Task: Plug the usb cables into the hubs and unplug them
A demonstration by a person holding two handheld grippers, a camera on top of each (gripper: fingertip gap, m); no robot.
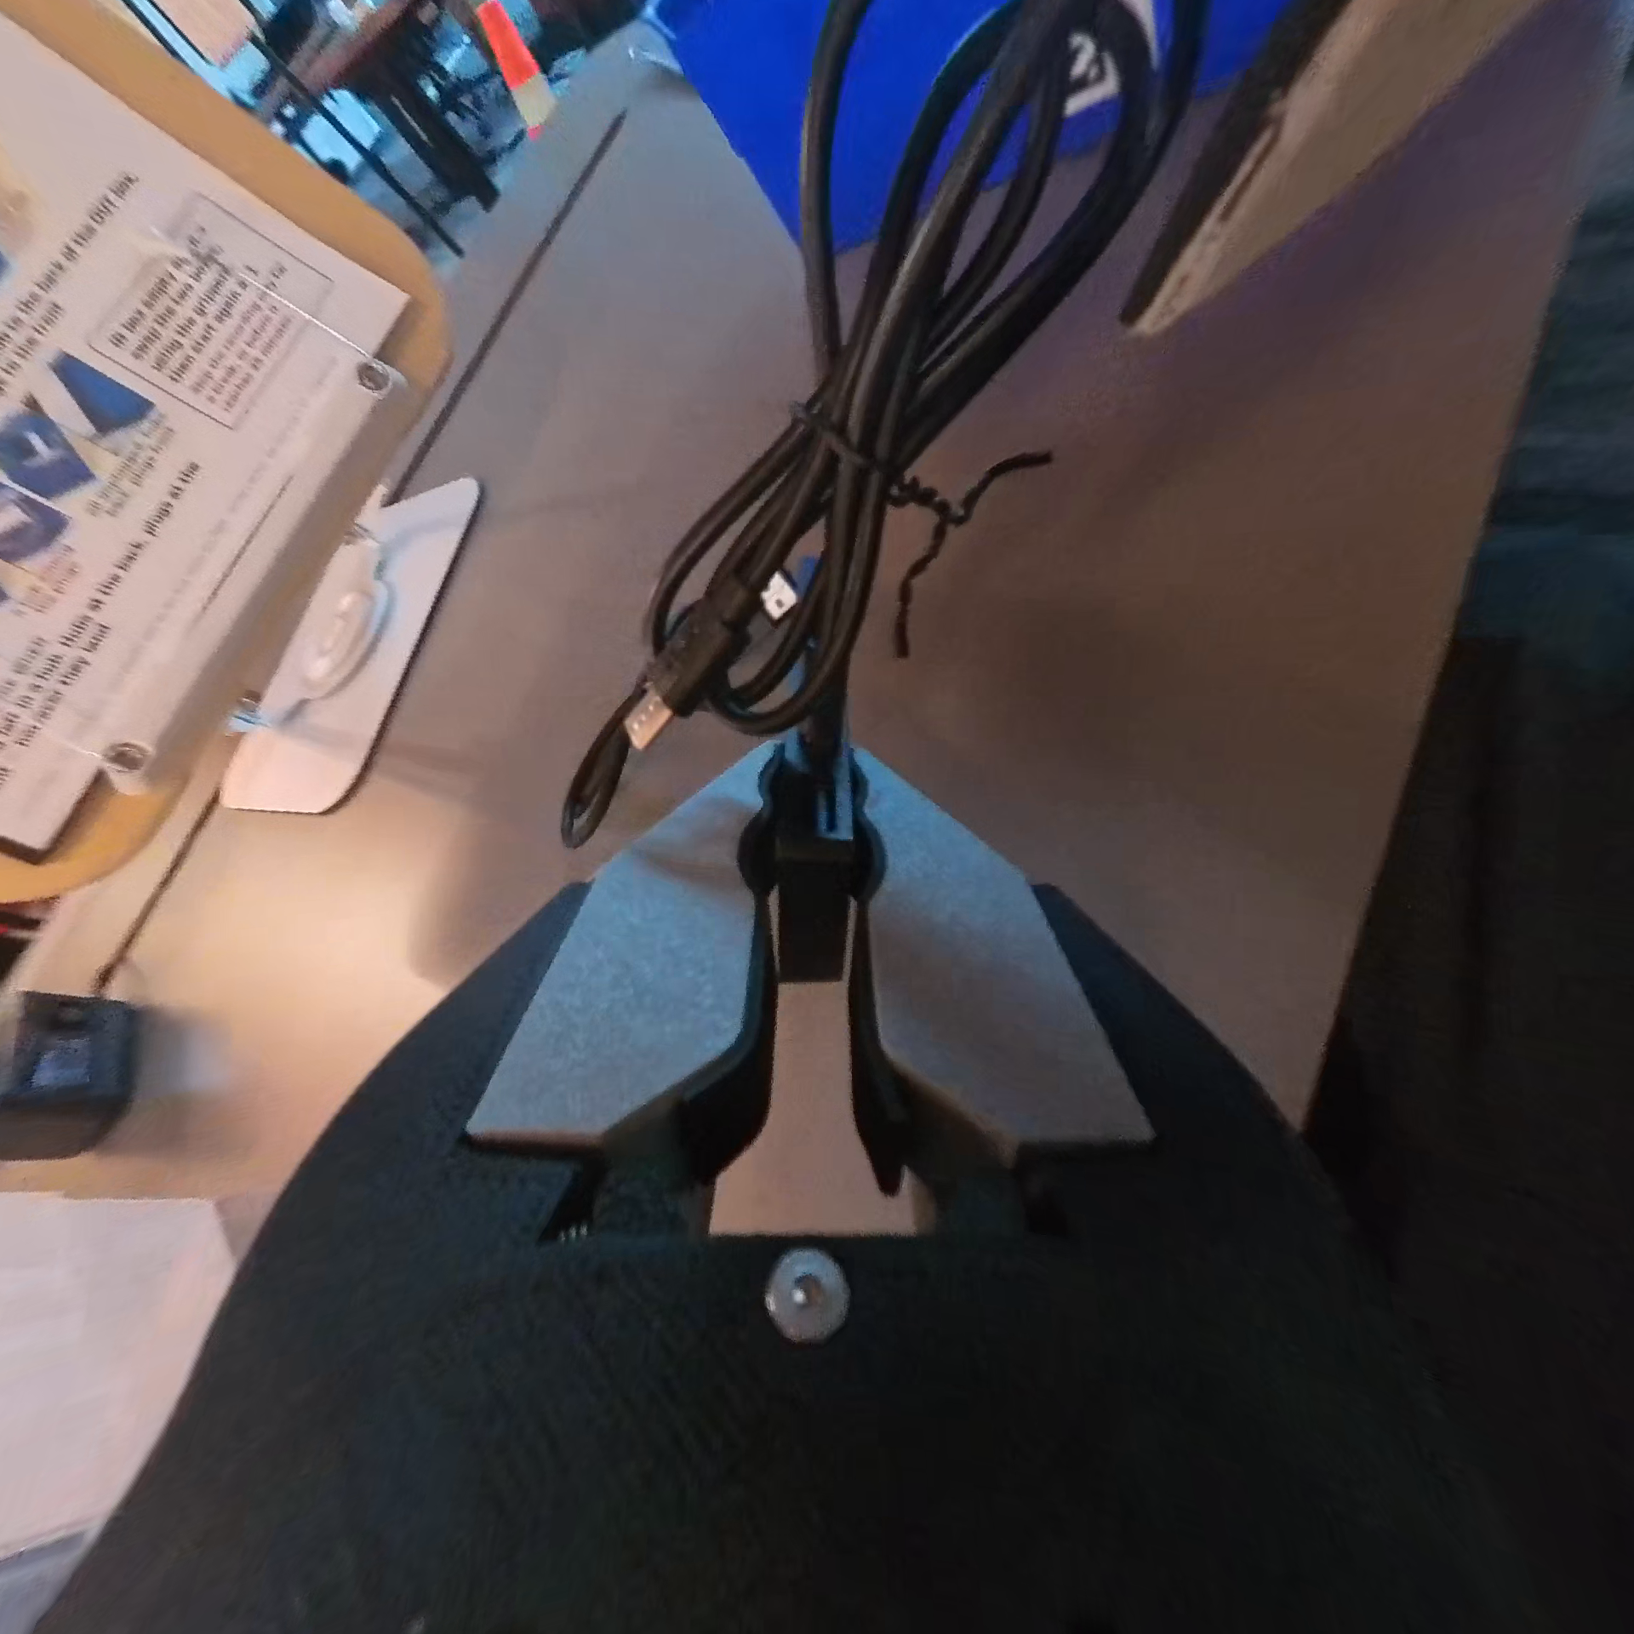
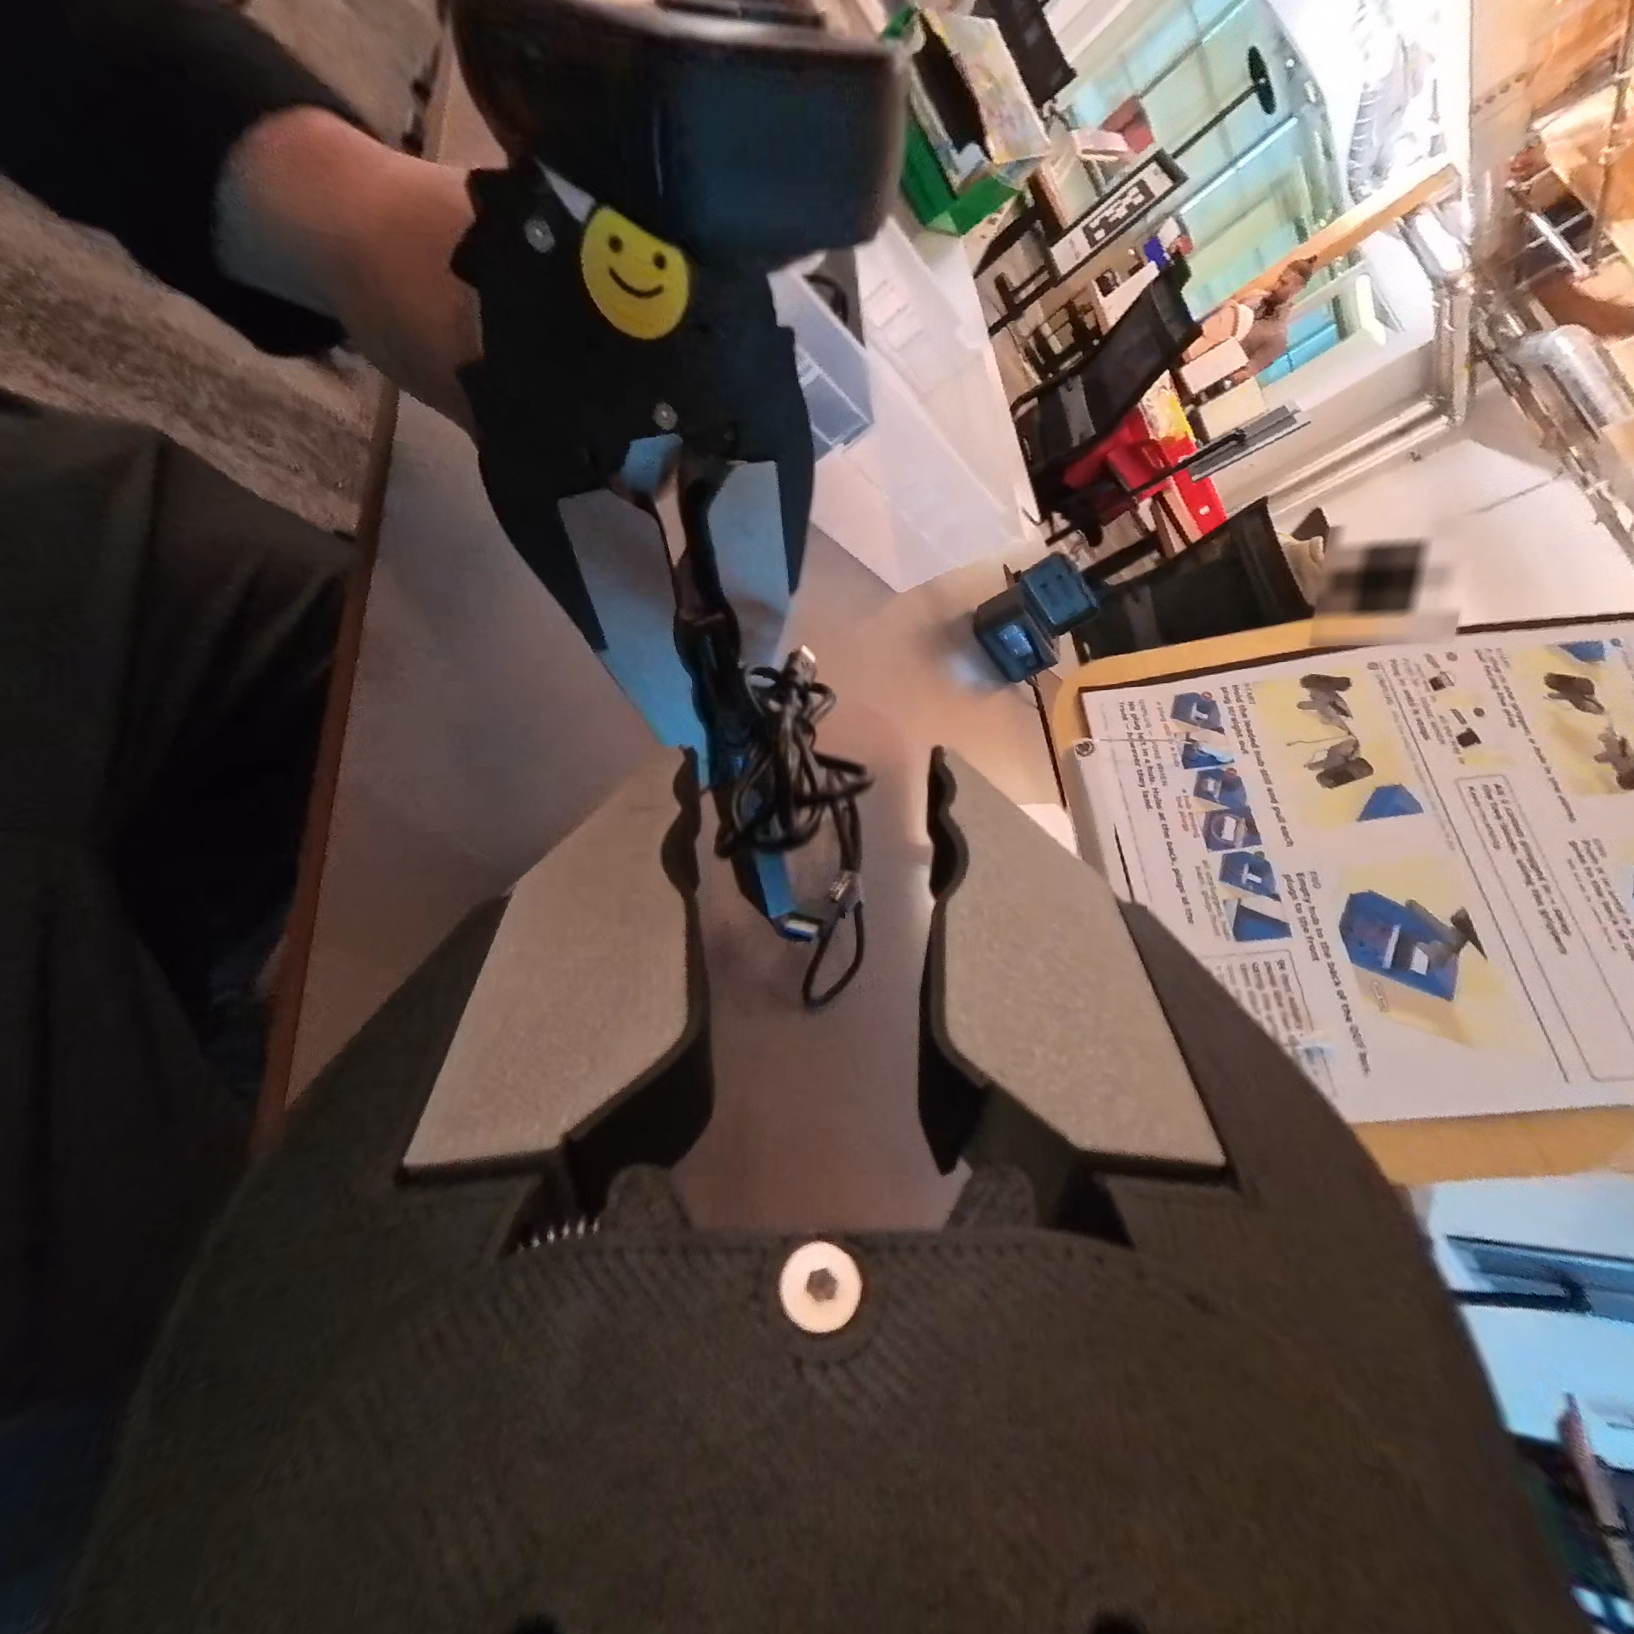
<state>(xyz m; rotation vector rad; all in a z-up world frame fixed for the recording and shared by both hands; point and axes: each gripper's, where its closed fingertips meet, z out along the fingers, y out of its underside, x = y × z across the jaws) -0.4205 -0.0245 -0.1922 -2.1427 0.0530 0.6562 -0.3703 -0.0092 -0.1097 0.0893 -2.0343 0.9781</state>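
Note:
My left gripper point(image 1: 812, 782) is shut on a black USB plug point(image 1: 809, 893). From it runs a bundled black cable point(image 1: 849, 442), tied with a black twist tie point(image 1: 937, 513), with loose metal connectors point(image 1: 645, 716) at the near end. In the right wrist view the left gripper point(image 2: 716, 707), which bears a yellow smiley sticker, holds this cable bundle point(image 2: 787, 778) over the grey table point(image 2: 495, 707). A blue-tipped plug point(image 2: 787, 902) hangs lowest. My right gripper point(image 2: 809, 778) is open and empty, just short of the bundle. No hub shows clearly.
A printed instruction sheet point(image 2: 1370, 840) lies on a wooden board at the right; it also shows in the left wrist view point(image 1: 133, 442). A small dark blue box point(image 2: 1034, 619) sits beyond it. A large blue object point(image 1: 778, 133) lies far on the table. A person's arm point(image 2: 336, 248) holds the left gripper. One gripper's finger ends stand about 10 cm off the other's.

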